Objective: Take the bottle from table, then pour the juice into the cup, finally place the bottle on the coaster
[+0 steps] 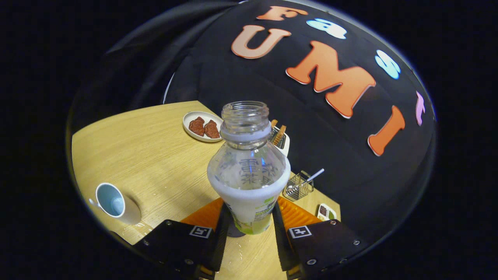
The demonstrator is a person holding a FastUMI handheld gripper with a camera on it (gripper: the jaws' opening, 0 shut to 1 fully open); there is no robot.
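Note:
A clear plastic bottle (248, 171) with a white label and no cap stands upright between my fingers, and my gripper (249, 223) is shut on its lower body. A dark round patch, perhaps the coaster (235, 232), peeks out under the bottle's base. A white cup (115, 204) with a pale blue inside stands on the wooden table (155, 155), well to the left of the fingers. The whole scene looks tilted.
Beyond the bottle lies a white plate (203, 126) with two brown pieces of food. A small white tray (281, 138) sits behind the bottle. A wire holder with a metal utensil (300, 184) and a small dish (326, 212) stand to the right.

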